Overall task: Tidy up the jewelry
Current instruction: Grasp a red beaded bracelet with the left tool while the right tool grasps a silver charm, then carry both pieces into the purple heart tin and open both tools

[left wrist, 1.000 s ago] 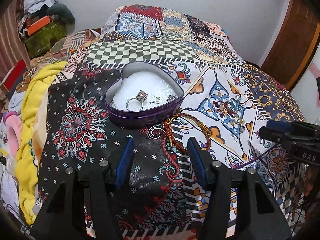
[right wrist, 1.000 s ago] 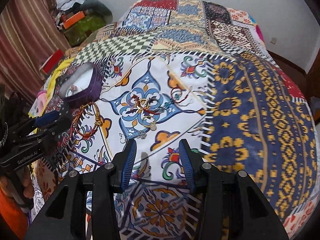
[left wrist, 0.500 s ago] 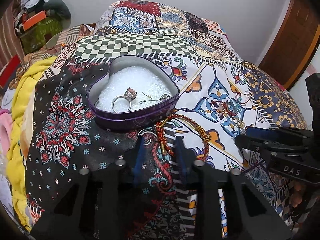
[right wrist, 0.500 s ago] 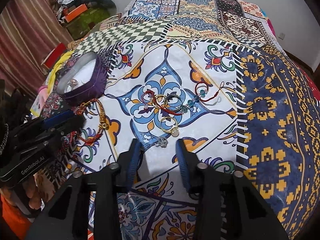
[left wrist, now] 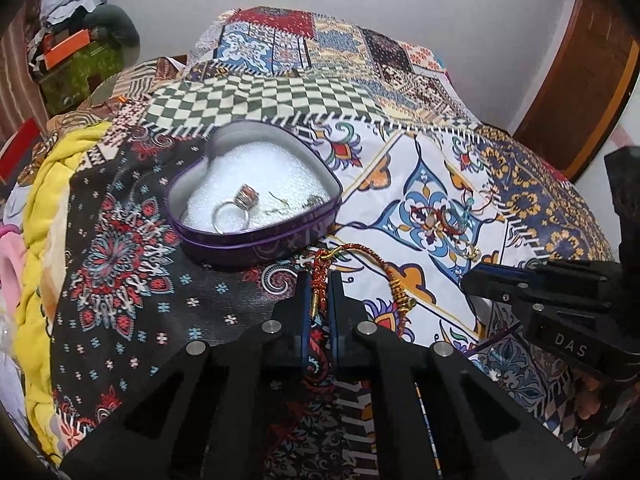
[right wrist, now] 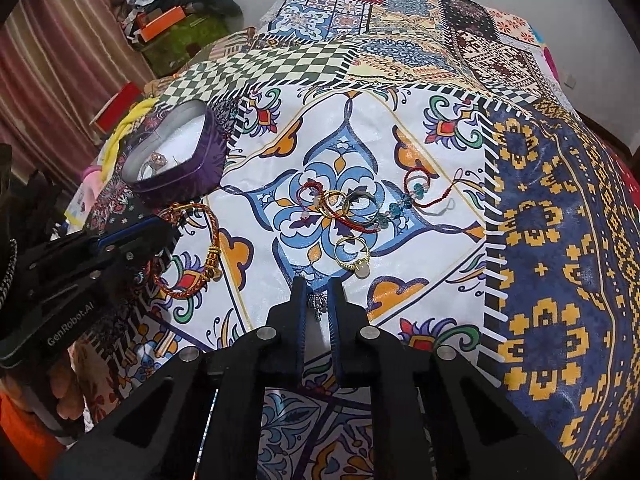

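The left gripper (left wrist: 319, 294) is closed on the red and gold braided bracelet (left wrist: 394, 280), pinching its red cord between the blue-padded fingers while the rest of the loop lies on the patchwork bedspread (left wrist: 132, 264). Just beyond it sits the purple heart-shaped tin (left wrist: 256, 240), open, with a silver stone ring (left wrist: 234, 212) and small earrings on its white lining. The right gripper (right wrist: 319, 306) is closed on a small silver charm (right wrist: 318, 304), its fingers resting low on the white floral patch. Just ahead lies a gold ring (right wrist: 352, 254), and farther out a tangle of gold rings and red beaded cord (right wrist: 360, 208). The tin (right wrist: 176, 168) stands well to the left.
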The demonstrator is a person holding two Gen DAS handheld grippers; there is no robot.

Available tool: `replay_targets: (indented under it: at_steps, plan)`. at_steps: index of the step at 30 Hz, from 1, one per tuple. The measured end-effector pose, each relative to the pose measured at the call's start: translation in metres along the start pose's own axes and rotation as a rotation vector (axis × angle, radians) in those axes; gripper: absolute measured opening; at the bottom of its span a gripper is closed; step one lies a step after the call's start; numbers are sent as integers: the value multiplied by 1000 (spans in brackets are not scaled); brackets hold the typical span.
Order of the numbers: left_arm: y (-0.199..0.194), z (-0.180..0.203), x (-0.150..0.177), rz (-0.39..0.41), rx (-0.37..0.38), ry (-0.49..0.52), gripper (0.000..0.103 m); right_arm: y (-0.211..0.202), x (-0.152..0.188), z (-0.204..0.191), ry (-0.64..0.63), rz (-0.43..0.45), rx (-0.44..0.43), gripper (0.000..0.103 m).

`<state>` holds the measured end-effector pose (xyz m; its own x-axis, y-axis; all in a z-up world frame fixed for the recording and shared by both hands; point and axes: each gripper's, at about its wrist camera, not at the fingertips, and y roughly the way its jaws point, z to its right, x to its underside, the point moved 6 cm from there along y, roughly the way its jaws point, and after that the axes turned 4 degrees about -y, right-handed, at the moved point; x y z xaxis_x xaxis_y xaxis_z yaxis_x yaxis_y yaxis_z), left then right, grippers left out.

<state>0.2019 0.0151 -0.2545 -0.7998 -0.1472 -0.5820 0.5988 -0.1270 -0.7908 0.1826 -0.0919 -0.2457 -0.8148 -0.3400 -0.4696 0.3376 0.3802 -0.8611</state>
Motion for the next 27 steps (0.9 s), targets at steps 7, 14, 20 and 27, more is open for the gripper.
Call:
replay_targets:
  at_steps: [7, 14, 20, 27]
  plan:
    - [-26, -4, -11, 58, -9, -7, 6, -20, -6, 1, 28, 49, -21, 9]
    - [-49, -6, -21, 113, -9, -21, 6, -49, -18, -4, 11, 128, -8, 9]
    - [-73, -9, -31, 172, -13, -27, 6, -73, -32, -11, -7, 198, -9, 9]
    - [-97, -16, -47, 243, -21, -38, 6, -94, -51, -19, -29, 264, -15, 9]
